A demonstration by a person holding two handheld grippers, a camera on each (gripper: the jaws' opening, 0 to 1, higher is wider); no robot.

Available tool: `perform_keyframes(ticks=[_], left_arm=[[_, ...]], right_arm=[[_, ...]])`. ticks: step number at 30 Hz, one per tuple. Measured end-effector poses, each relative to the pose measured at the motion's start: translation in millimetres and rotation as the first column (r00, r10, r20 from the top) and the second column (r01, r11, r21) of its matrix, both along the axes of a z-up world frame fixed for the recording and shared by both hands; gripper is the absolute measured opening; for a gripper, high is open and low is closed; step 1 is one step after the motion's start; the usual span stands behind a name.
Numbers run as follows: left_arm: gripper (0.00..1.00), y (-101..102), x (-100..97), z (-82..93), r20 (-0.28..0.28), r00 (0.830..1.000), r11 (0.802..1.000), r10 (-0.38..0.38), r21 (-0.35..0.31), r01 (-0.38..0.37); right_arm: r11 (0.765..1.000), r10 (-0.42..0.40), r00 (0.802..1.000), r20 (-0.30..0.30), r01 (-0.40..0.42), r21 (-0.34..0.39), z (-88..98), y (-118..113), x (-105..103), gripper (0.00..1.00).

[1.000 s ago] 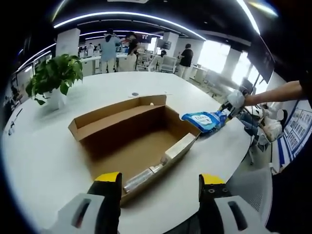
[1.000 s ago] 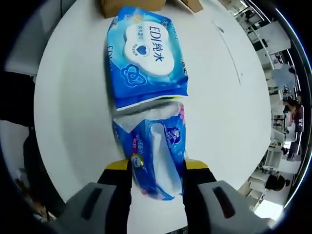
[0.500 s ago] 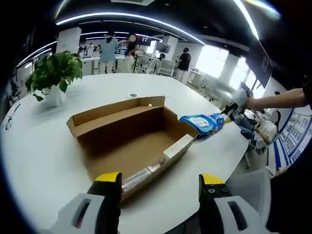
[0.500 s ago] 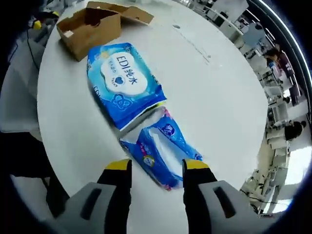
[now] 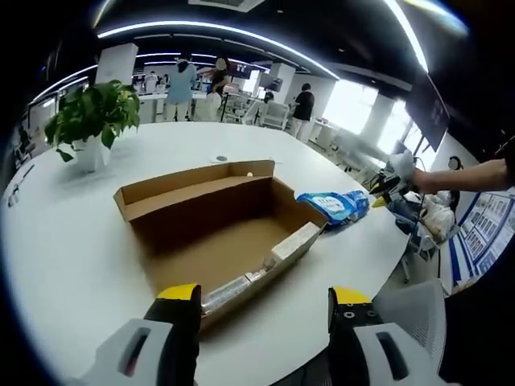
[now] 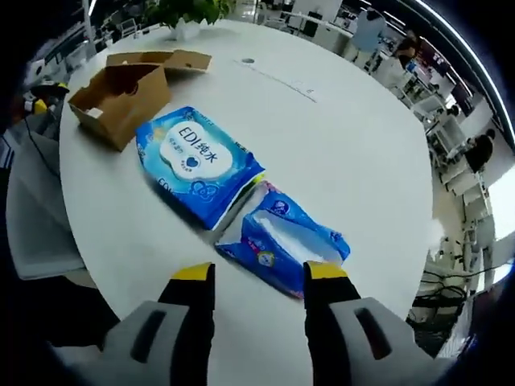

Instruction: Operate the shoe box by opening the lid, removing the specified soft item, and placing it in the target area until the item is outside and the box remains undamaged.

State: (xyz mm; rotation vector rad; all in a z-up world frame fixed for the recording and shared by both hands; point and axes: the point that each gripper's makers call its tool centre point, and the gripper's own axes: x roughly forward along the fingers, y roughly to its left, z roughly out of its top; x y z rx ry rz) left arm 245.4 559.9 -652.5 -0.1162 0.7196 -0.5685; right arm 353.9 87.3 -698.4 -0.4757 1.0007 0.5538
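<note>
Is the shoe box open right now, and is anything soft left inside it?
Open and seemingly empty: the shoe box has its lid folded back and a bare cardboard floor. Both blue packs lie outside on the table.

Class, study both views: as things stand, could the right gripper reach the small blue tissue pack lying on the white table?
Probably yes. The small blue tissue pack lies on the white table just ahead of the right gripper, whose jaws stand open with nothing between. The larger blue wipes pack lies beyond it, not in the way.

The blue wipes pack (image 6: 195,162) reads "EDI" with Chinese characters "纯水" beside it.
</note>
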Motion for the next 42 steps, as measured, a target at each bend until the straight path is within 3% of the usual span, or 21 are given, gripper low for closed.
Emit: perform_keyframes(ticks=[5,11,16,19,24,31,37,42], left_arm=[[0.65,2,-0.3,0.9,0.003,1.0,1.0,0.009,-0.011,-0.009],[0.65,3,-2.3,-0.4,0.003,1.0,1.0,0.011,-0.021,-0.011],[0.65,7,-3.9,-1.3,0.005,1.0,0.999,0.015,-0.029,-0.015],[0.65,12,-4.1,-2.8,0.006,1.0,0.999,0.026,-0.035,-0.025],[0.65,19,-3.7,-4.1,0.008,0.999,0.999,0.038,-0.039,-0.038],[0.65,24,-1.8,-2.1,0.013,0.998,0.997,0.058,-0.05,-0.057],[0.65,26,-0.8,-3.4,0.014,0.998,0.996,0.062,-0.057,-0.061],[0.65,27,0.8,-4.3,0.014,0.998,0.996,0.064,-0.061,-0.063]], right_arm=[[0.988,-0.074,0.997,0.01,0.072,0.138,8.1,25,-1,0.45],[0.975,-0.091,0.996,0.017,0.085,0.207,12.7,55,0,0.47],[0.963,-0.06,0.998,0.016,0.053,0.265,14.1,91,-2,0.47],[0.947,-0.027,1.0,0.013,0.022,0.321,13.6,126,-5,0.48],[0.94,0.038,0.999,0.013,-0.04,0.338,13.2,163,-8,0.48],[0.909,0.13,0.991,0.012,-0.124,0.399,20.3,225,-13,0.49],[0.893,0.195,0.981,0.007,-0.18,0.413,20.9,257,-19,0.49],[0.885,0.228,0.974,0.009,-0.211,0.416,22.8,269,-22,0.49]])
